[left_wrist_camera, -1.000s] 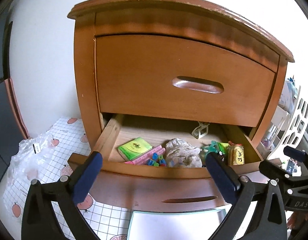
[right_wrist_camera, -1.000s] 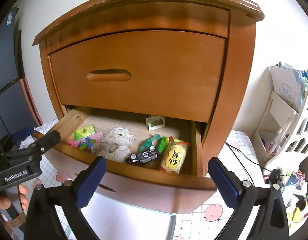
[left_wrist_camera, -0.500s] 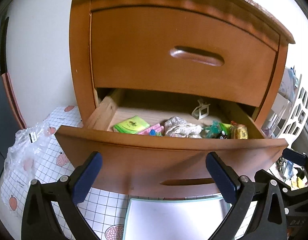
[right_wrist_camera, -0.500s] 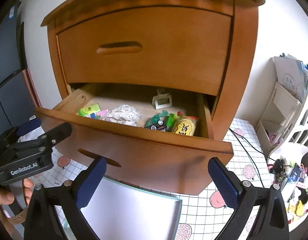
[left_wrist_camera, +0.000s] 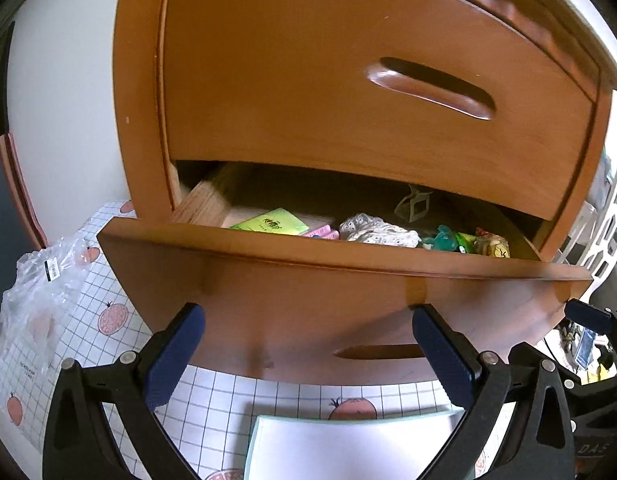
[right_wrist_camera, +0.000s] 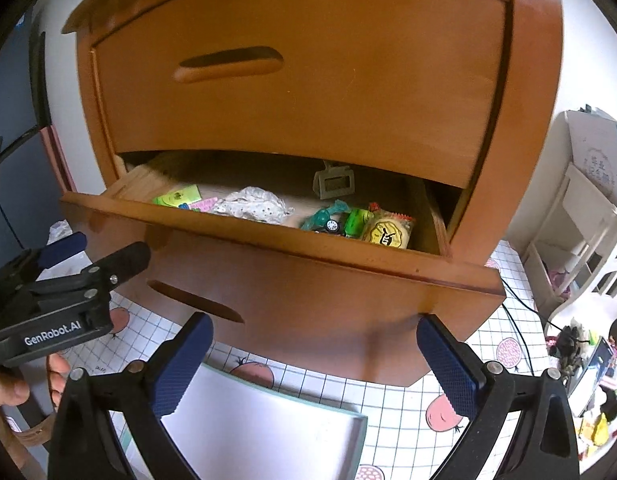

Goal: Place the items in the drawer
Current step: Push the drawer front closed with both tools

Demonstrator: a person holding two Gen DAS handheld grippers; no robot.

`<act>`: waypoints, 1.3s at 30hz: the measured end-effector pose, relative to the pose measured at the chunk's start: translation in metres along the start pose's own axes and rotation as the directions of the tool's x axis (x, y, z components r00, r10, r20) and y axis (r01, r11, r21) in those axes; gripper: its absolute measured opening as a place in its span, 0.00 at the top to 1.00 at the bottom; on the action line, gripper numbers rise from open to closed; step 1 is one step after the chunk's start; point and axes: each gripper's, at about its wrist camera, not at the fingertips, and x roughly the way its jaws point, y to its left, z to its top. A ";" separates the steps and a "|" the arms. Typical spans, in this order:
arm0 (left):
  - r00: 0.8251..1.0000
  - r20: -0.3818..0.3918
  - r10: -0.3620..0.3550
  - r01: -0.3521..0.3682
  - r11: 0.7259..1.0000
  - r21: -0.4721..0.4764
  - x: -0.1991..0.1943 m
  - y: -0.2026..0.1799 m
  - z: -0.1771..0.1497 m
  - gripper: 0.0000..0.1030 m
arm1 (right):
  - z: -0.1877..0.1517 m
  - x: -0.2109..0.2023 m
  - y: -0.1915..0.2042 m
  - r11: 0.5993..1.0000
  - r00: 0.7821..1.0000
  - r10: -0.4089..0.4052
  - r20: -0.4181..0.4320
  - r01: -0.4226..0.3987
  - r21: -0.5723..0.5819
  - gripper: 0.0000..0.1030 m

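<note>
Right wrist view, one lower drawer (right_wrist_camera: 308, 280) open, both grippers' fingers (right_wrist_camera: 180, 364) spread, holding nothing

Open drawer (left_wrist_camera: 308, 292) holding green packet (left_wrist_camera: 270, 222), crumpled wrapper (left_wrist_camera: 378, 232), snacks (left_wrist_camera: 490, 245); left gripper (left_wrist_camera: 306, 326) spread wide before its front.

At the lower left of the right wrist view, the left gripper (right_wrist_camera: 104, 254) bears white lettering "GenRobot.AI". A yellow snack packet (right_wrist_camera: 388, 233) in the drawer (right_wrist_camera: 308, 280) carries a dark character, not legible. In the left wrist view, "DAS" shows faintly on the right gripper (left_wrist_camera: 588, 449), lower right.
</note>
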 end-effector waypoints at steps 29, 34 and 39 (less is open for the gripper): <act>1.000 -0.003 0.021 -0.021 1.000 0.006 0.019 -0.009 0.012 0.00 | 0.038 0.060 -0.011 1.000 0.999 -0.011 -0.030 0.011 -0.002 0.00; 1.000 -0.010 0.019 -0.019 1.000 0.011 0.002 -0.015 0.001 0.00 | 0.035 0.061 -0.009 1.000 0.999 0.001 -0.038 -0.001 -0.001 0.00; 1.000 -0.013 0.016 -0.016 1.000 0.005 -0.026 -0.019 -0.014 0.00 | 0.039 0.057 -0.007 1.000 1.000 0.007 -0.027 -0.008 -0.003 0.00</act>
